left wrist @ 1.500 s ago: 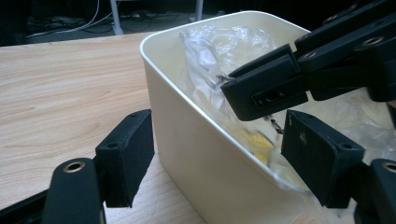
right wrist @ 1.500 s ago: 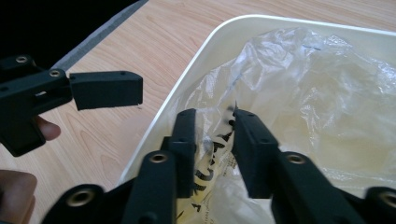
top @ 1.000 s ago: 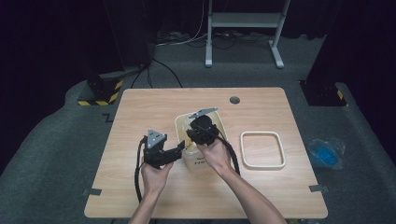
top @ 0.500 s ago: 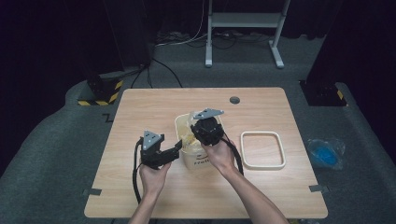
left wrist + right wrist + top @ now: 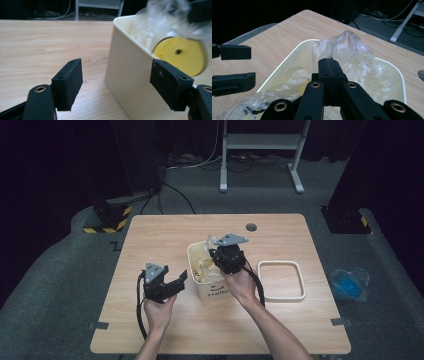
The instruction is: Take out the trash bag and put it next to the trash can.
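Left tool (image 5: 176,279) low at the left, held by the left hand (image 5: 159,312), jaws spread wide, nothing pressed between the pads. Right tool (image 5: 329,65) higher and farther forward, gripped from behind by the right hand (image 5: 241,285), jaws pressed together, pointing forward and down. Both forearms rising from the near edge.

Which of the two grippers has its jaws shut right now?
The right gripper, jaws shut over the cream bin at the clear plastic bag; the left gripper beside it stands open.
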The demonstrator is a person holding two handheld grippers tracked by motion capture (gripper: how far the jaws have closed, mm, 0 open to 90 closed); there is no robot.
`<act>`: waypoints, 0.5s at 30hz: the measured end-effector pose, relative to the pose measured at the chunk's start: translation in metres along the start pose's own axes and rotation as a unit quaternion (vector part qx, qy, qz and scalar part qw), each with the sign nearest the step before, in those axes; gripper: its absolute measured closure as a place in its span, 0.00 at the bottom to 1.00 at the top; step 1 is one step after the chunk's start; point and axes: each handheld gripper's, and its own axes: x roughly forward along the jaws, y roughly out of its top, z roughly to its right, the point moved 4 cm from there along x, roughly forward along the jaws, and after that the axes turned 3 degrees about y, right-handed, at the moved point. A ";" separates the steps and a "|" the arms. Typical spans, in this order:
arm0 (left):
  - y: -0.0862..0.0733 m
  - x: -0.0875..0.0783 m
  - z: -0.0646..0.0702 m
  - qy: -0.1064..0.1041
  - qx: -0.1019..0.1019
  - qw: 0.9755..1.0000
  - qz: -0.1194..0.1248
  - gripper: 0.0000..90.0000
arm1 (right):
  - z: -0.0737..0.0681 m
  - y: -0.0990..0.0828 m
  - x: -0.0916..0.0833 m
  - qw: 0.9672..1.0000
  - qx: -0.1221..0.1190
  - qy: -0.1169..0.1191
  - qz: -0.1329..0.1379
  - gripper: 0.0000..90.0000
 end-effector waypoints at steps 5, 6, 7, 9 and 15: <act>-0.014 0.009 -0.012 0.020 -0.008 1.000 -0.022 0.29 | 0.002 0.001 -0.005 1.000 -0.004 -0.005 0.014 1.00; -0.017 0.011 -0.014 0.026 -0.008 0.999 -0.027 0.29 | 0.002 0.001 -0.006 1.000 -0.003 -0.006 0.016 1.00; -0.021 0.014 -0.017 0.032 -0.010 0.999 -0.033 0.30 | 0.002 0.002 -0.007 1.000 -0.003 -0.006 0.018 1.00; -0.027 0.017 -0.022 0.039 -0.009 0.998 -0.046 0.30 | 0.003 0.002 -0.009 1.000 -0.005 -0.007 0.021 1.00; -0.040 0.026 -0.032 0.070 -0.002 0.995 -0.070 0.31 | 0.006 0.004 -0.015 0.999 -0.001 -0.007 0.032 1.00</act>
